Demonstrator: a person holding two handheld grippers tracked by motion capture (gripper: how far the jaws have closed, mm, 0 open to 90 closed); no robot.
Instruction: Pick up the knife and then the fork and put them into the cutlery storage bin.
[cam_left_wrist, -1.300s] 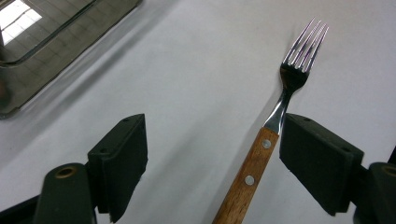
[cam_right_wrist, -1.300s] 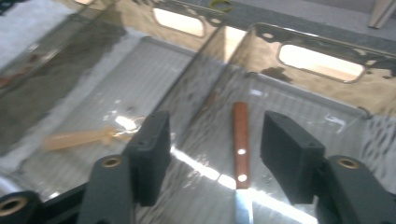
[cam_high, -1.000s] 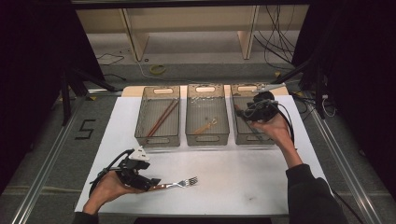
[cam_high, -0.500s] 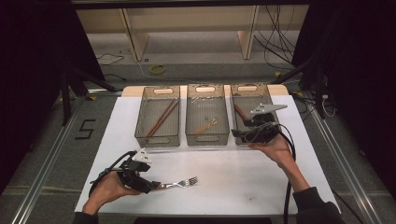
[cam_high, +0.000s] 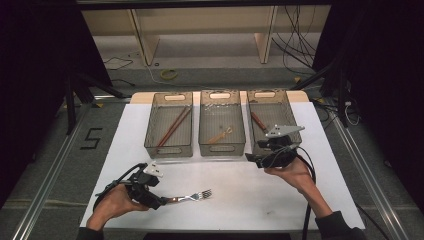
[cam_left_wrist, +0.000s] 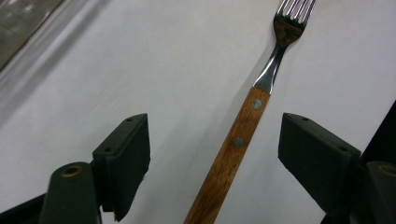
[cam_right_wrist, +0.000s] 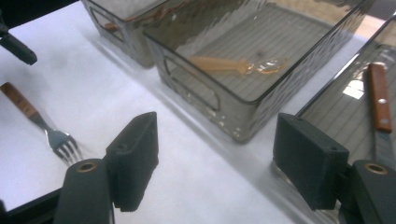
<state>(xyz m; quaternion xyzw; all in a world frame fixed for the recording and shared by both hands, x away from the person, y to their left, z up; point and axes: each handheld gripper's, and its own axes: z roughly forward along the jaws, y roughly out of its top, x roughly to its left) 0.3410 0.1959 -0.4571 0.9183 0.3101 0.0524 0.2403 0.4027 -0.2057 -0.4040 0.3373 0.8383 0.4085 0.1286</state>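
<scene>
Between open jaws, fork (cam_left_wrist: 243, 135) (tines outward)

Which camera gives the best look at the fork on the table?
The left gripper view: the fork lies close up between that gripper's open jaws, its wooden handle, rivets and tines sharp. The high view shows the fork whole but tiny on the white table by the left gripper. The right gripper view catches it at its left edge.
</scene>
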